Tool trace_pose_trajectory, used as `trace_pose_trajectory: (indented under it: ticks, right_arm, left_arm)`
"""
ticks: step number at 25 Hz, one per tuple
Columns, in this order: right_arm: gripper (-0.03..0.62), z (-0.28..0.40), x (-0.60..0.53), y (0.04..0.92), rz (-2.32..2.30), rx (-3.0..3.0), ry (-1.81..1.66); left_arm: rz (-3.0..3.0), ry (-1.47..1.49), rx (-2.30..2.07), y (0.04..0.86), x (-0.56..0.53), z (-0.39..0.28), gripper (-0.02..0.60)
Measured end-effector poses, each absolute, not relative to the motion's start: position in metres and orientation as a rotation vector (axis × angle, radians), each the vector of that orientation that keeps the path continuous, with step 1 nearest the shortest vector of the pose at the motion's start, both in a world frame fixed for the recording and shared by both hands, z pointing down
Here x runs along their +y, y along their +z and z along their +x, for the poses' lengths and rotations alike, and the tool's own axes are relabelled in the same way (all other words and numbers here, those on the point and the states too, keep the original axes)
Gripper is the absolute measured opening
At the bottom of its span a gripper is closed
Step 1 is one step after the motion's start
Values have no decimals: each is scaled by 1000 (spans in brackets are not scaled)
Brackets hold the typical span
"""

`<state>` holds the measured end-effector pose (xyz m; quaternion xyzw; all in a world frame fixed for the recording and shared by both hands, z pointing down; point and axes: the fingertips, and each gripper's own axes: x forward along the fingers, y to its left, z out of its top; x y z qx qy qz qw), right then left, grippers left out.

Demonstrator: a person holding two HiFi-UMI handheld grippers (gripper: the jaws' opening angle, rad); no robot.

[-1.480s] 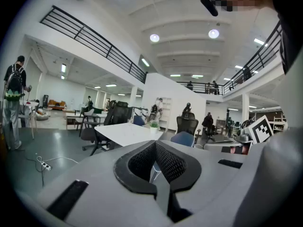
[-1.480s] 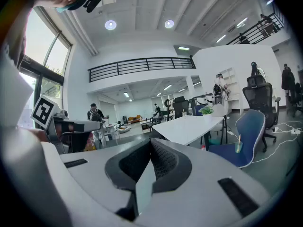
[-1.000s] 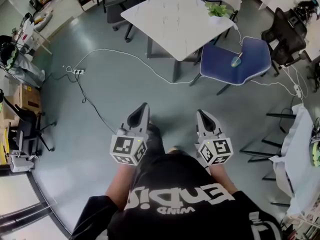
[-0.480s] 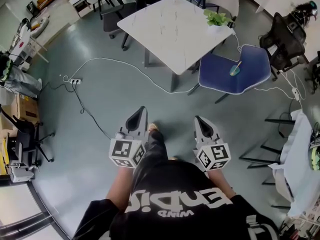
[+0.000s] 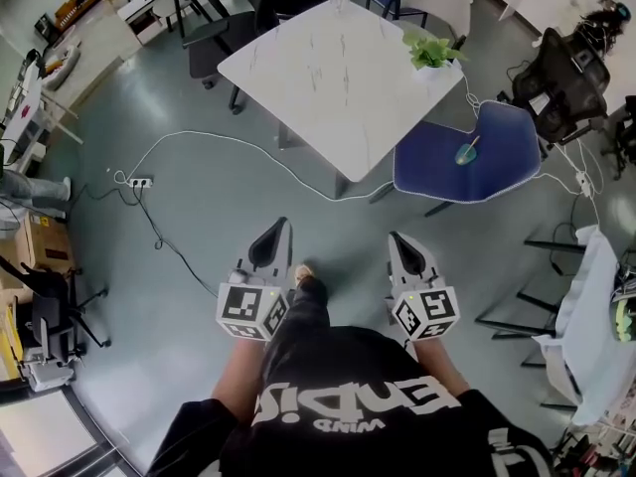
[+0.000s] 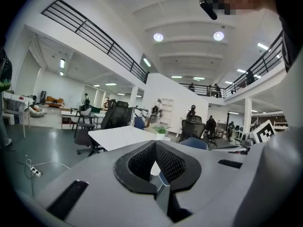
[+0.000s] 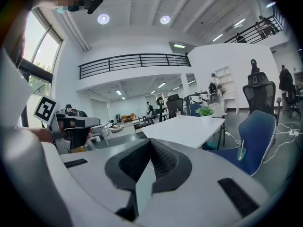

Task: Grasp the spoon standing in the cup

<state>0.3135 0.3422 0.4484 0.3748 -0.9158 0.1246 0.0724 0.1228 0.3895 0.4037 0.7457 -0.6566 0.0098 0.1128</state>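
A small teal cup (image 5: 465,154) stands on the seat of a blue chair (image 5: 502,172) at the right, with a spoon (image 5: 474,142) upright in it. The right gripper view has the cup (image 7: 241,154) and spoon (image 7: 243,145) far off at the right. Both grippers are held level in front of the person's body, well short of the chair. My left gripper (image 5: 279,227) has its jaws together and empty, as the left gripper view (image 6: 154,144) confirms. My right gripper (image 5: 397,238) is shut too, with nothing in it (image 7: 150,141).
A white table (image 5: 328,68) with a potted plant (image 5: 432,48) stands ahead, beside the blue chair. A white cable (image 5: 248,147) and a power strip (image 5: 137,181) lie on the grey floor. A black office chair (image 5: 566,68) and a dark rack (image 5: 527,296) stand at the right.
The table and the blue chair have slid lower and closer in the head view. Both grippers keep their pose in front of the body, jaws unchanged.
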Motion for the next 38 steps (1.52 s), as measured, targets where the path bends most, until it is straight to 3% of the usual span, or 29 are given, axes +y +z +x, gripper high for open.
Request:
trace_pose_trajectory:
  ticks: [15, 38]
  right_arm:
    - [12, 235, 258, 433, 1288, -2728, 363]
    - [12, 155, 175, 442, 1276, -2744, 355]
  left_arm:
    - [2299, 36, -1813, 392, 289, 41, 14]
    - [2312, 62, -1795, 401, 208, -26, 14]
